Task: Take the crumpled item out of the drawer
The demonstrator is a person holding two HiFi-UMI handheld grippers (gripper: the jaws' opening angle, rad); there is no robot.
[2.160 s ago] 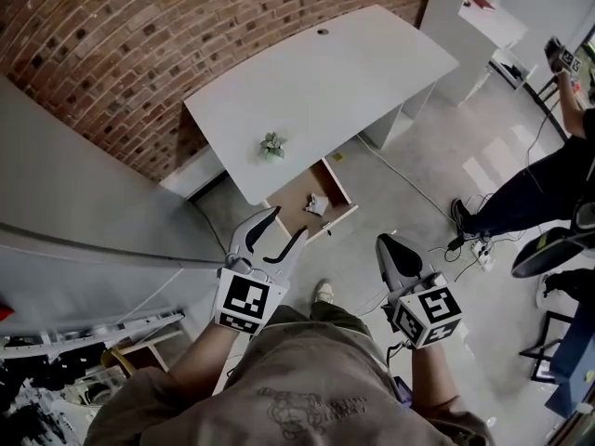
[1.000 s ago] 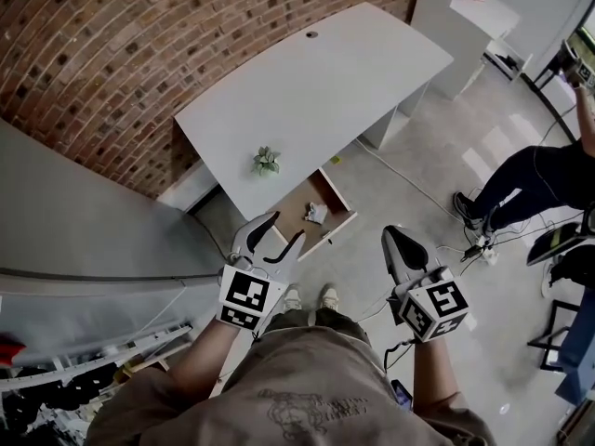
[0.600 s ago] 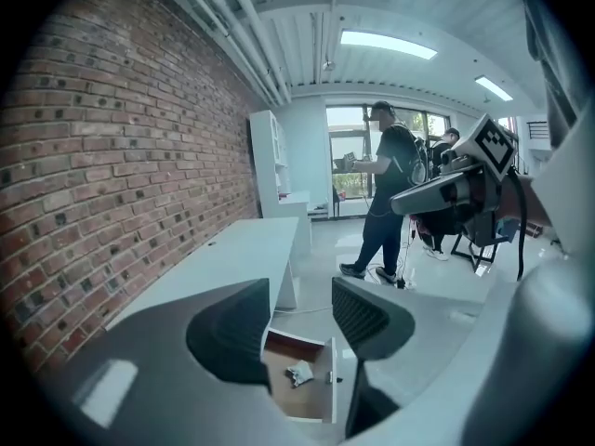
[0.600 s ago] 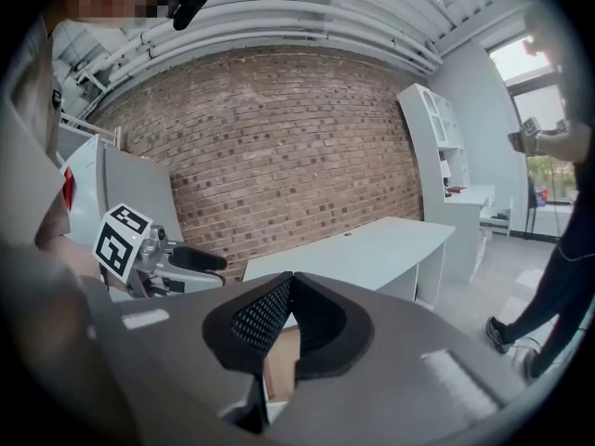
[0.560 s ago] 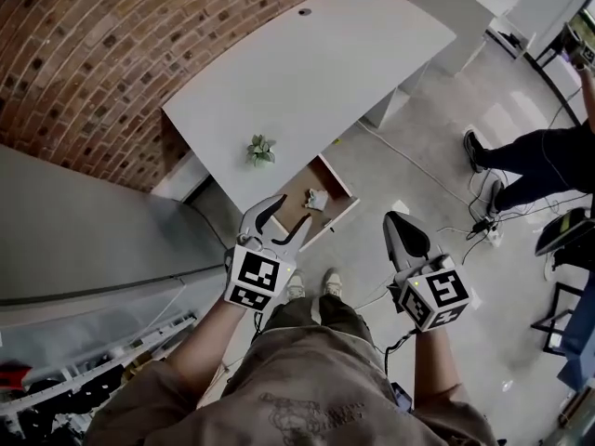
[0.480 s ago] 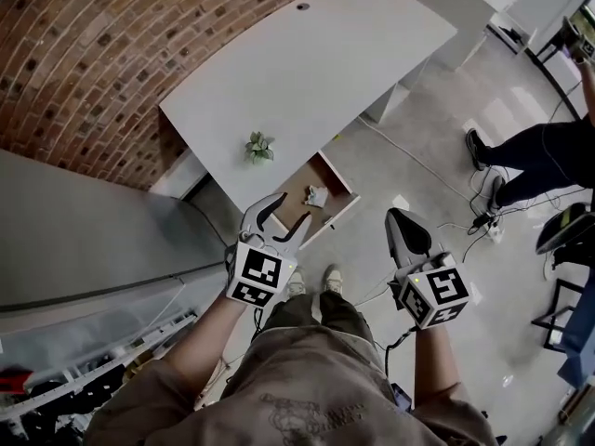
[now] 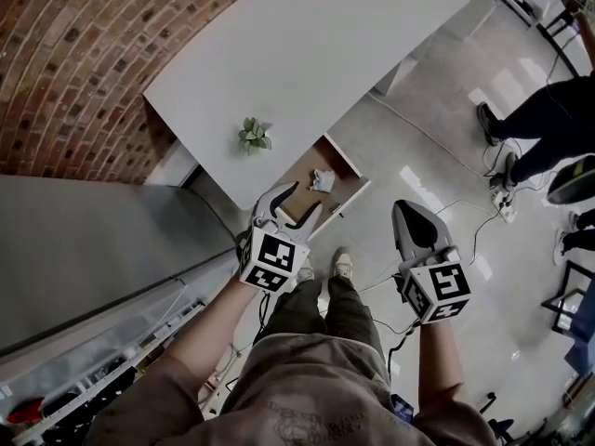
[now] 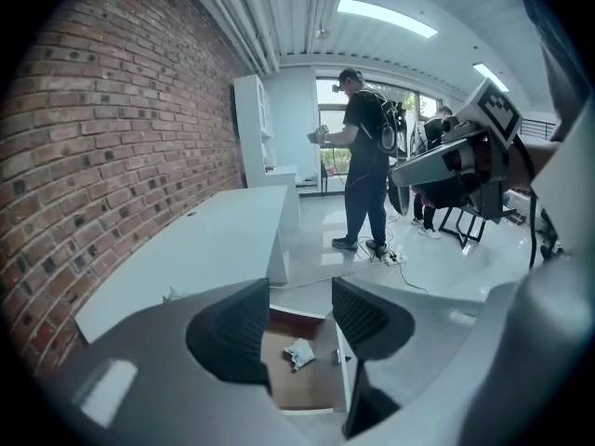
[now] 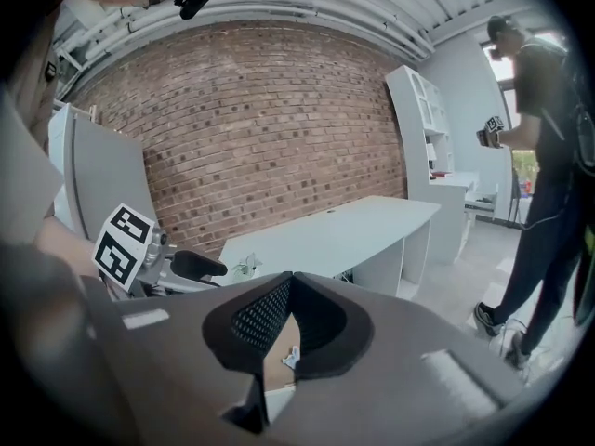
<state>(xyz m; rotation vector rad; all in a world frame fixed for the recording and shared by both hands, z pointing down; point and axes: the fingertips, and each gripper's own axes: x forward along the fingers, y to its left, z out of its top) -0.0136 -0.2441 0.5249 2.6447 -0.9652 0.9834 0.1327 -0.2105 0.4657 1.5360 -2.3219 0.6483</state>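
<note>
A small white crumpled item (image 7: 323,180) lies in the open brown drawer (image 7: 305,198) under the front edge of the white desk (image 7: 307,54). My left gripper (image 7: 302,196) hangs open above the drawer's near end, short of the item, with nothing held. Between its jaws in the left gripper view I see the crumpled item (image 8: 299,352) on the drawer floor (image 8: 293,388). My right gripper (image 7: 402,210) is shut and empty, out over the floor to the right of the drawer. The right gripper view shows the crumpled item (image 9: 291,357) far below its shut jaws.
A small green plant (image 7: 251,136) stands on the desk near the drawer. A brick wall (image 7: 74,54) runs behind the desk. A person in dark clothes (image 7: 548,110) stands at the right by cables (image 7: 502,207) on the floor. My own feet (image 7: 340,265) stand just before the drawer.
I have stepped closer to the desk. The left gripper has moved forward over the drawer's near end, still open. The right gripper stays shut beside it.
</note>
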